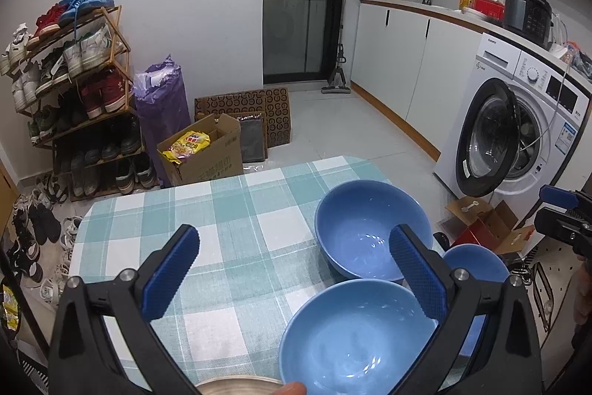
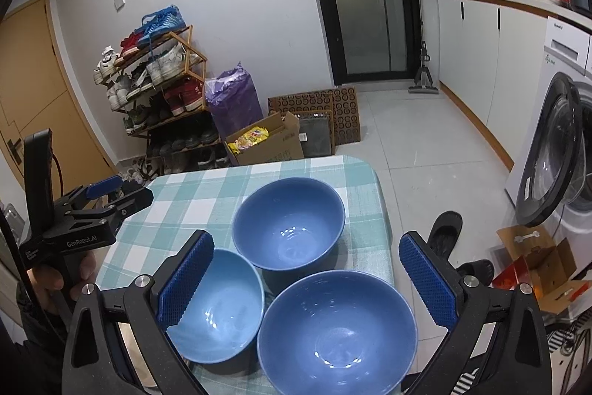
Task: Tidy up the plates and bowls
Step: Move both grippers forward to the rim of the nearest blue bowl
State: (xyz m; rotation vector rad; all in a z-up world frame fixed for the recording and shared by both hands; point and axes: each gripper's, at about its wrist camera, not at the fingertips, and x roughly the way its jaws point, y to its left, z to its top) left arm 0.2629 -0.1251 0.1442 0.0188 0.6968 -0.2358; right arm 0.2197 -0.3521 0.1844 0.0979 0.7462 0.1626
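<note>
On the checked tabletop (image 2: 192, 195), three blue bowls are clustered at the right side: far bowl (image 2: 289, 223), left bowl (image 2: 218, 306), near bowl (image 2: 336, 332), rims just beside or touching. Both tongs, left (image 1: 296, 269) and right (image 2: 307, 280), are held open and empty above them. A knock could be passed between bowls, and the near bowl, judged close to the right edge, could be pushed off. Open cloth is left on the far left.
</note>
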